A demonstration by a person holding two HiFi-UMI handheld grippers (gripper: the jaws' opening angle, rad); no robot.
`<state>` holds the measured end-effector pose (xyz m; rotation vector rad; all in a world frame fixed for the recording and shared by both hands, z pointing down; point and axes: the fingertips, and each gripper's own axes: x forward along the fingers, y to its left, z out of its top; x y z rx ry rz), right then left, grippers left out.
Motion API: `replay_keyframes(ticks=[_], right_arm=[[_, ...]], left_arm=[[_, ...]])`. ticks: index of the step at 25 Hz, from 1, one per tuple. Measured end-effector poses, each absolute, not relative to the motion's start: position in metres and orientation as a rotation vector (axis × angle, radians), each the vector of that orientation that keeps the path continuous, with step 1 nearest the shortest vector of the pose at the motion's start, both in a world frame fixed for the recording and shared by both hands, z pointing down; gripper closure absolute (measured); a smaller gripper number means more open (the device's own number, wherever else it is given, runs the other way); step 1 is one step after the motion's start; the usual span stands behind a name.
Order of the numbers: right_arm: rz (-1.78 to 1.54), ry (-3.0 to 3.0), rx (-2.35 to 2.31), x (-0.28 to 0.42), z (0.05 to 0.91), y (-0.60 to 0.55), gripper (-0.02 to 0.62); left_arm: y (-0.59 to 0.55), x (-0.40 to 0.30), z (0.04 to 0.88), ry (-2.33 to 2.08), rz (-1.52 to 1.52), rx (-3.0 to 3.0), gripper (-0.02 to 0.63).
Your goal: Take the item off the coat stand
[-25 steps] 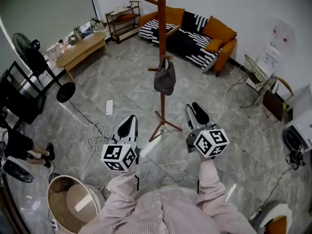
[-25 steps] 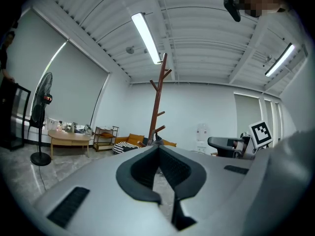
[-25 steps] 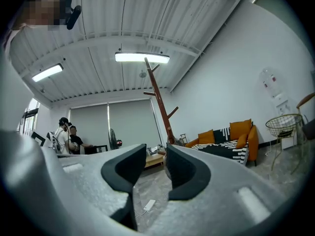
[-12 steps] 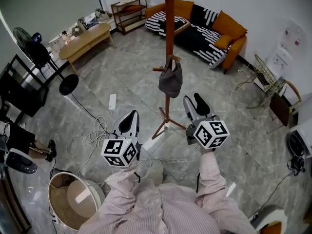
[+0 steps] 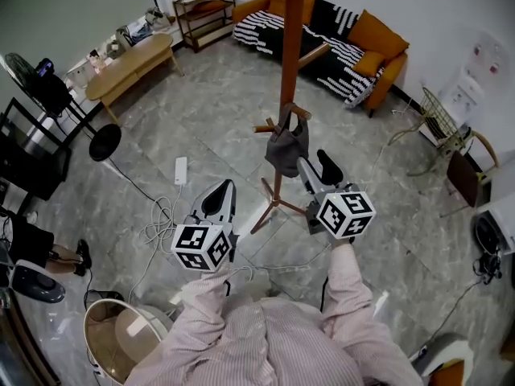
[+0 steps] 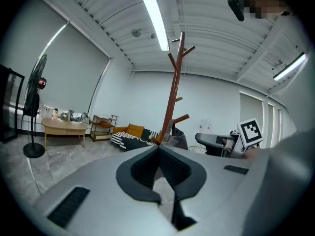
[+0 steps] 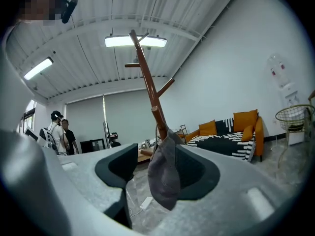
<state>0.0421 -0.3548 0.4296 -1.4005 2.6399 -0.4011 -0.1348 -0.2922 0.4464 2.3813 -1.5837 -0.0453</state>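
A grey cap [image 5: 286, 149] hangs from a low peg of the tall brown wooden coat stand [image 5: 292, 55]. My right gripper [image 5: 316, 170] is just right of the cap; in the right gripper view the cap [image 7: 165, 178] hangs between the jaws of that gripper [image 7: 156, 152], which are opening, and the pads do not press on it. My left gripper [image 5: 219, 202] is lower left of the stand's feet, jaws together and empty. The left gripper view shows the left gripper [image 6: 158, 151], the stand [image 6: 174, 95] and the cap [image 6: 178, 139] beyond it.
An orange sofa [image 5: 378, 47] with a striped blanket stands behind the stand. A wooden table [image 5: 133, 61] and a fan [image 5: 50, 95] are at the left. A power strip [image 5: 180, 170] with cables lies on the floor. A round bin [image 5: 121, 336] is near my left side.
I have come closer to the stand. The right gripper has moved up beside the cap and its jaws have spread wider. The left gripper has come forward a little.
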Motion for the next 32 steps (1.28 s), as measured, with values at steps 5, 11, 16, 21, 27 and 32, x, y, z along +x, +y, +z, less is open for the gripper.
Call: replay_keyframes(ticks=[5, 11, 16, 21, 27, 32], right_arm=[[-0.43, 2.668, -1.455, 0.035, 0.445, -0.377, 0.37], [-0.494, 2.682, -1.514, 0.033, 0.462, -0.396, 0.37], [-0.588, 2.701, -1.516, 0.029, 0.474, -0.405, 0.37], [-0.651, 2.713, -1.521, 0.029, 0.477, -0.415, 0.399], [-0.581, 2.75, -1.591, 0.031, 0.479, -0.419, 0.565], [-0.579, 2.749, -1.574, 0.031, 0.474, -0.418, 0.575]], left_arm=[[-0.312, -0.132, 0.459, -1.525, -0.022, 2.385, 0.604], [-0.33, -0.128, 0.468, -1.473, 0.0, 2.388, 0.604], [-0.338, -0.127, 0.479, -1.453, 0.01, 2.364, 0.604], [-0.343, -0.123, 0.486, -1.448, 0.021, 2.338, 0.604], [-0.343, -0.12, 0.487, -1.456, 0.02, 2.319, 0.604], [-0.343, -0.122, 0.482, -1.476, 0.006, 2.317, 0.604]])
